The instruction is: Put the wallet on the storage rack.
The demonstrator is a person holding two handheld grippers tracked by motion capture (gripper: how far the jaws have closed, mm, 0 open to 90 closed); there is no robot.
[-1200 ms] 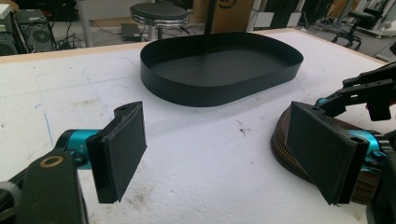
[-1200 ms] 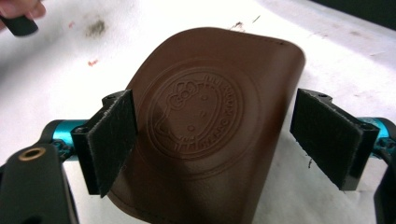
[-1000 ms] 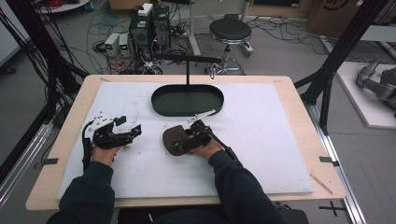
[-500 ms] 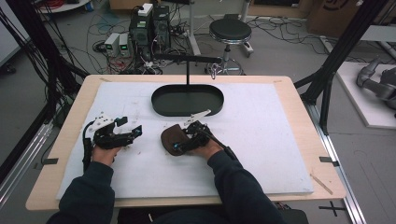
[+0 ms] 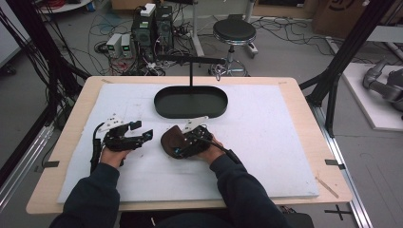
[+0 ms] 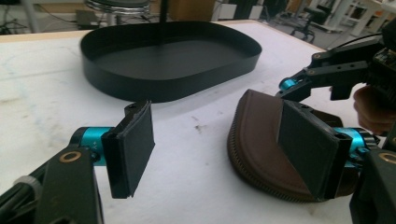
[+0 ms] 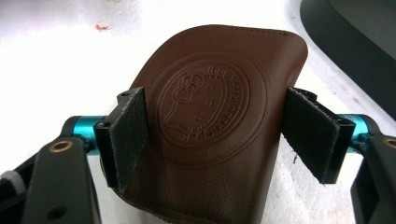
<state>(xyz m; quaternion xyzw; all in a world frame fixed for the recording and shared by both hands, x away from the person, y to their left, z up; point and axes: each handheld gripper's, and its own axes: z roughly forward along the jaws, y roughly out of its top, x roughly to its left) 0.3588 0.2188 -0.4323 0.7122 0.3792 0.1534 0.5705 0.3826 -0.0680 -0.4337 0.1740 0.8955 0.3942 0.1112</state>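
A brown leather pouch (image 5: 169, 140) with an embossed round emblem lies flat on the white mat. My right gripper (image 5: 178, 145) reaches over it from the right. In the right gripper view the pouch (image 7: 210, 102) sits between the pads of my right gripper (image 7: 215, 135), which have just been closing. The left pad is at its edge, while a strip of mat shows beside the right pad. My left gripper (image 5: 145, 135) points at the pouch from the left. Its jaws have just been closing too. The left gripper (image 6: 219, 149) has only mat between its pads, with the pouch (image 6: 257, 135) beyond them.
A black oval tray (image 5: 161, 107) stands just behind the pouch, with a thin post and crossbar (image 5: 191, 71) rising from it. The tray's wall (image 6: 163, 86) is close ahead in the left gripper view. White mat stretches to the right and toward the table's front edge.
The right gripper has shifted slightly left over the pouch. The left hand and the pouch stay in place.
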